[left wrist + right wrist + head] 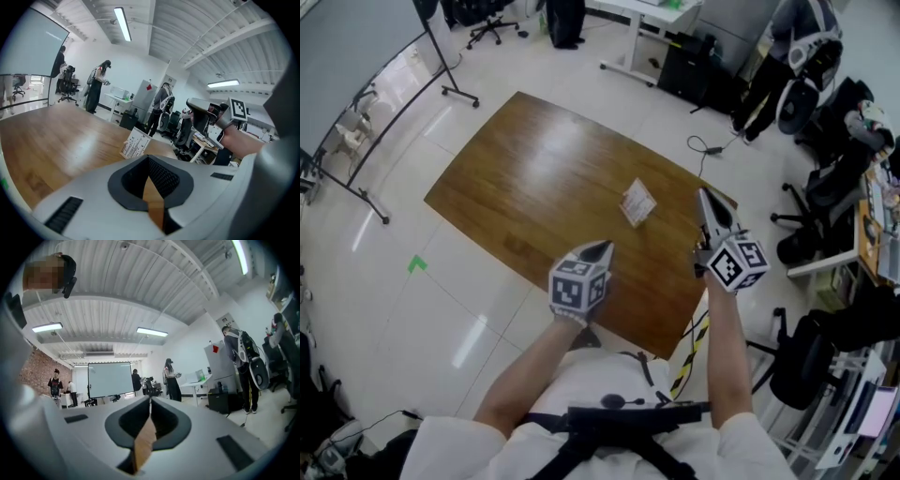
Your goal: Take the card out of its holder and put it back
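The left tongs [602, 247] hang over the near part of the worktop [525, 187], a glossy brown slab with a wood grain that throws back the ceiling lights. They are pressed together with nothing between them. In the left gripper view their pale grey moulded shells meet at dark ribbed pads [161, 177], and only wood shows through the slit.

Ahead of them and a little to the right stands the card [638, 202], a white rectangle printed with fine dark columns, leaning back in its holder [127, 153], which looks like thin clear plastic with a low foot. Its broad printed face is turned towards the left tongs, and its long edge runs roughly across their line of reach. It sits well in from the worktop's edges, between the two arms.

The right tongs [704, 195] hover at the worktop's right edge, level with the card and off to its right. They too are closed on nothing and tip upward towards the ceiling. Neither side looks clearly nearer, but I judge the left is better aimed.
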### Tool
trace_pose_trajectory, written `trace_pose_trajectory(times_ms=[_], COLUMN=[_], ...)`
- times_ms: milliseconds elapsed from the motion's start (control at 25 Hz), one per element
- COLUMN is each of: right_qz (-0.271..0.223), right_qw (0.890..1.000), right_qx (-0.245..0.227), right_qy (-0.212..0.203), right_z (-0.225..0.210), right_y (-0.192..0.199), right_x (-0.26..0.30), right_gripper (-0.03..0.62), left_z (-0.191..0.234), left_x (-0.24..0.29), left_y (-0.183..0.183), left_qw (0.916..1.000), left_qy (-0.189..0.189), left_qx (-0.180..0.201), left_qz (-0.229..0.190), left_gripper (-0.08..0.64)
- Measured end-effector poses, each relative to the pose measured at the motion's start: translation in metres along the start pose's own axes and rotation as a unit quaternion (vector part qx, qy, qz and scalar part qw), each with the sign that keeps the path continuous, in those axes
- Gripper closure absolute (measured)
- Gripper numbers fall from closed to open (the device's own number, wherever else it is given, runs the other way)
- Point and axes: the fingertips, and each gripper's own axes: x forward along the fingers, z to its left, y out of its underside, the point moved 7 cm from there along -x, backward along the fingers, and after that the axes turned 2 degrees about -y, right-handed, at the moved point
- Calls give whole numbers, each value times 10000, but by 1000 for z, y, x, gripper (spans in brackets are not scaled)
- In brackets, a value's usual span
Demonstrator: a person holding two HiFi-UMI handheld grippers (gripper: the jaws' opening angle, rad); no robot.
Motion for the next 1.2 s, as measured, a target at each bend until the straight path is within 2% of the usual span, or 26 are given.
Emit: trace_pose_trajectory(times_ms=[40,280,520,680,920,1000,1200], right_qz=[-11,339,778,783,902,974,1117], right_qw=[10000,9992,9930,9845,9740,9719,9743], right_qx=[-13,164,844,1519,2016,2075,1872], right_qy=[11,91,284,396,499,538,559], right_z=[7,47,76,89,115,127,150], right_y=[0,24,72,99,131,142,146], right_x=[-11,-68,-124,-151,-182,-188,-194], right_gripper=[592,594,594,594,594,594,594], left_z=[-5,-35,-68,-82,-89,-87,-88], left_x=[-8,-41,-70,-87,-104,-112,-124], left_y=[1,9,32,54,83,89,94], left_qw=[10000,9996,9992,9994,9996,9995,9993], left_qy=[0,16,18,-50,-129,-151,-136], left_qx=[-16,-79,14,-3,5,41,67], left_qz=[-41,-284,-389,-354,-264,-274,-336], left_gripper=[565,565,565,565,565,565,565])
